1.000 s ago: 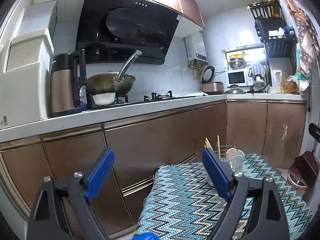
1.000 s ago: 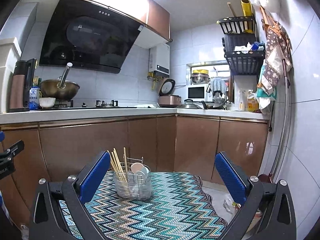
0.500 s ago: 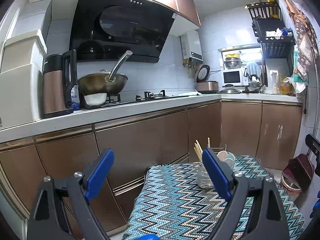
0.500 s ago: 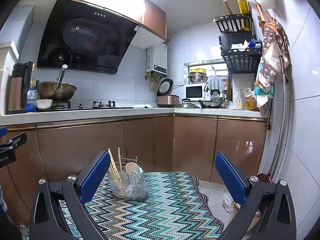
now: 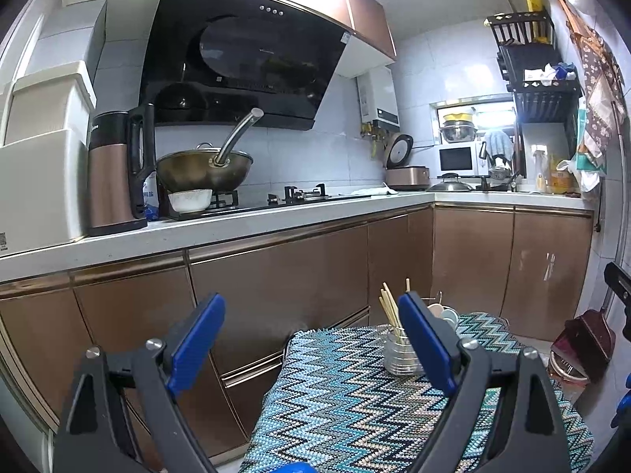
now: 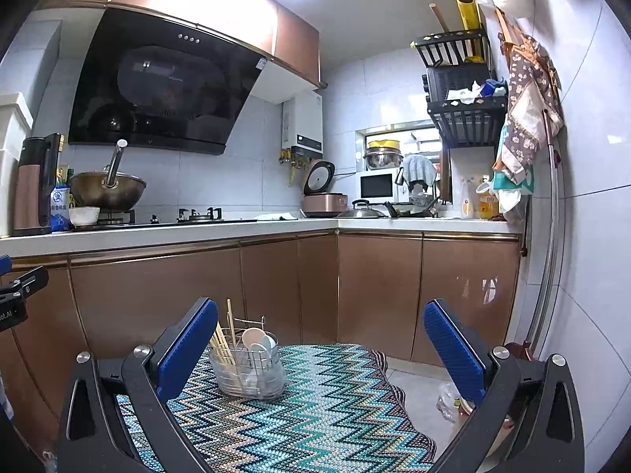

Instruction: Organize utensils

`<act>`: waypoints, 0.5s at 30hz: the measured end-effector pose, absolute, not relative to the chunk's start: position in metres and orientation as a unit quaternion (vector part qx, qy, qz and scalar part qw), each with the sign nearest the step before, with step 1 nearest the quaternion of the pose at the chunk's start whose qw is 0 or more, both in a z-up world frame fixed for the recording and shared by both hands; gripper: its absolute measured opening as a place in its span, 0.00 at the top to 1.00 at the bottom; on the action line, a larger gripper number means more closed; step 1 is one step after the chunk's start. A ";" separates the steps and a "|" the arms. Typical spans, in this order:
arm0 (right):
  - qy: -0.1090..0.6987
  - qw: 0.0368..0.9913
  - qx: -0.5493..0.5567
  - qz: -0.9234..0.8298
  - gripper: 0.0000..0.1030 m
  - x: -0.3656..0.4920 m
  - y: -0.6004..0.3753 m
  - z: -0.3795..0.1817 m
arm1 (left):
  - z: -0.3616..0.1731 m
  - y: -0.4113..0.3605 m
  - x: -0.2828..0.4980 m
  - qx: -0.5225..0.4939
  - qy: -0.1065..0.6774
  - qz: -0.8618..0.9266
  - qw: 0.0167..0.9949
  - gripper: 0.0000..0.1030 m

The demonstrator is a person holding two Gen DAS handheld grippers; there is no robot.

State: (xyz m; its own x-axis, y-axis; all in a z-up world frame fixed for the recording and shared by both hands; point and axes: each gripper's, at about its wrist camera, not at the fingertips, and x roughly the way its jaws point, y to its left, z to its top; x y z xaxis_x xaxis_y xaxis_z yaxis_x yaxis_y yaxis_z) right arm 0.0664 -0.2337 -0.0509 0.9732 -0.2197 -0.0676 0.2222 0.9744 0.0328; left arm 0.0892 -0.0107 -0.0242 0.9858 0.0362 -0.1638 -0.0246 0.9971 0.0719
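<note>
Change since earlier: both views have drawn back and tipped slightly upward; the utensil holder point(image 6: 247, 370) now sits lower and smaller in each frame, and more of the cabinet fronts and ceiling shows.
Left view shift: the holder has slid from right of the blue pad to partly behind it, now at lower centre-right of the frame point(image 5: 400, 354).
Left claw point(image 5: 311, 347): spread wide, blue pads well apart, nothing between them; it hangs above the near edge of the desk.
Right claw point(image 6: 321, 351): spread wide as before, pinching nothing, hovering over the desk with the holder just inside its left pad.
Utensil holder: a clear cup in a wire frame, upright on the far left part of the zigzag cloth point(image 6: 315, 402) in the right view.
Contents: wooden chopsticks point(image 6: 226, 339) lean in the left side; pale spoons point(image 6: 258, 341) stand in the right side.
Desk: covered by the teal, black and white zigzag cloth, filling the bottom centre of both frames.
Background: wok point(image 5: 205, 167) on the stove at centre-left, brown kettle point(image 5: 114, 173) left of it, black range hood point(image 5: 244, 55) above, microwave point(image 6: 376, 185) at centre-right.
</note>
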 end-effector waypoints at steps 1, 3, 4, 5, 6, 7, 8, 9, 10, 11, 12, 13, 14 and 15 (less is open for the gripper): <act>0.030 0.993 0.020 -0.111 0.00 0.065 -0.234 -0.050 | -0.024 -0.011 0.087 0.035 0.082 0.016 0.996 0.13; 0.030 0.993 0.020 -0.111 0.00 0.063 -0.233 -0.049 | -0.022 -0.010 0.084 0.035 0.080 0.016 0.996 0.13; 0.029 0.993 0.020 -0.110 0.00 0.062 -0.233 -0.049 | -0.022 -0.010 0.083 0.035 0.078 0.016 0.996 0.13; 0.028 0.993 0.019 -0.110 0.00 0.060 -0.234 -0.049 | -0.021 -0.009 0.081 0.035 0.077 0.016 0.996 0.13; 0.027 0.993 0.019 -0.110 0.00 0.058 -0.234 -0.048 | -0.021 -0.009 0.080 0.035 0.076 0.016 0.996 0.13; 0.027 0.993 0.018 -0.110 0.00 0.057 -0.234 -0.048 | -0.020 -0.010 0.079 0.035 0.076 0.016 0.996 0.13; 0.026 0.993 0.018 -0.111 0.00 0.056 -0.234 -0.047 | -0.020 -0.009 0.078 0.034 0.076 0.015 0.996 0.13; 0.025 0.993 0.018 -0.111 0.00 0.055 -0.234 -0.047 | -0.019 -0.010 0.077 0.034 0.076 0.014 0.996 0.13; 0.023 0.993 0.018 -0.111 0.00 0.053 -0.235 -0.047 | -0.019 -0.010 0.076 0.034 0.075 0.014 0.996 0.13; 0.022 0.993 0.018 -0.111 0.00 0.052 -0.234 -0.046 | -0.019 -0.010 0.075 0.034 0.075 0.013 0.996 0.13; 0.022 0.993 0.018 -0.112 0.00 0.051 -0.234 -0.046 | -0.019 -0.011 0.074 0.035 0.076 0.013 0.996 0.13; 0.021 0.993 0.018 -0.112 0.00 0.050 -0.235 -0.046 | -0.019 -0.011 0.074 0.035 0.076 0.012 0.996 0.13; 0.020 0.993 0.018 -0.112 0.00 0.050 -0.235 -0.046 | -0.020 -0.012 0.072 0.035 0.076 0.012 0.996 0.13; 0.019 0.993 0.019 -0.112 0.00 0.049 -0.235 -0.045 | -0.020 -0.012 0.072 0.035 0.075 0.012 0.997 0.13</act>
State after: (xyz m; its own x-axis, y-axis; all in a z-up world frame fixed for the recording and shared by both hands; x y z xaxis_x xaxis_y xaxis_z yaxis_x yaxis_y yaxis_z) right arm 0.0485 -0.2352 -0.0454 0.9741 -0.2224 -0.0414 0.2238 0.9741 0.0333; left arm 0.0717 -0.0125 -0.0196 0.9885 0.0287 -0.1482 -0.0183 0.9973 0.0712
